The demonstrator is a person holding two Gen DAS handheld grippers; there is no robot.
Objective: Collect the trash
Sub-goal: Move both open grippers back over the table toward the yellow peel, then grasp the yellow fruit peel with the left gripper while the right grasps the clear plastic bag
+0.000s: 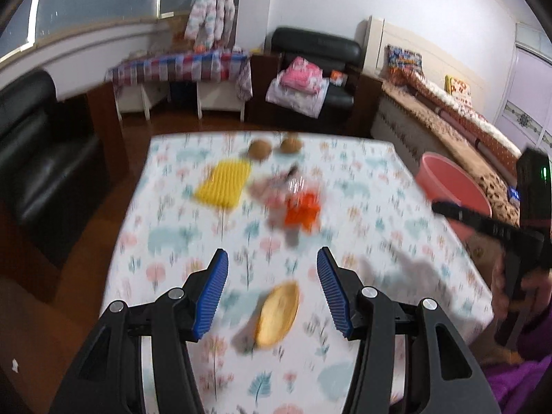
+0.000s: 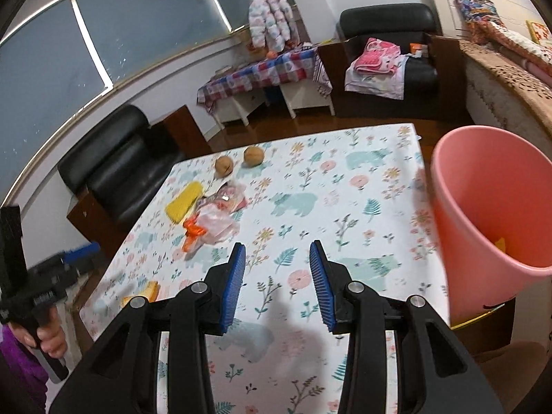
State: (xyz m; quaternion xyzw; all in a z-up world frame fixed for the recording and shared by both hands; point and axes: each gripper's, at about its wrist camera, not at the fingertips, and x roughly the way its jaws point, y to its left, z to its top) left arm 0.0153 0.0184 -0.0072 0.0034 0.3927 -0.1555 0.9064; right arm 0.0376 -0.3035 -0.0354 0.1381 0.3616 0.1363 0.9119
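A table with a floral cloth (image 1: 179, 234) (image 2: 345, 207) holds trash. A yellow-orange peel (image 1: 277, 314) (image 2: 146, 291) lies near the front, between and just beyond the fingers of my open, empty left gripper (image 1: 272, 258). Farther back lie crumpled clear and orange wrappers (image 1: 296, 203) (image 2: 210, 224), a yellow ridged piece (image 1: 224, 184) (image 2: 184, 201) and two brown round husks (image 1: 272, 146) (image 2: 239, 162). My right gripper (image 2: 277, 252) is open and empty above bare cloth. A pink bin (image 2: 490, 217) (image 1: 448, 186) stands at the table's right edge, with a yellow scrap inside.
Black sofas (image 2: 117, 169) (image 1: 41, 158) stand left of the table. A black armchair with folded laundry (image 2: 379, 58) and a small checkered-cloth table (image 2: 262, 72) are behind. A bed (image 1: 448, 117) runs along the right.
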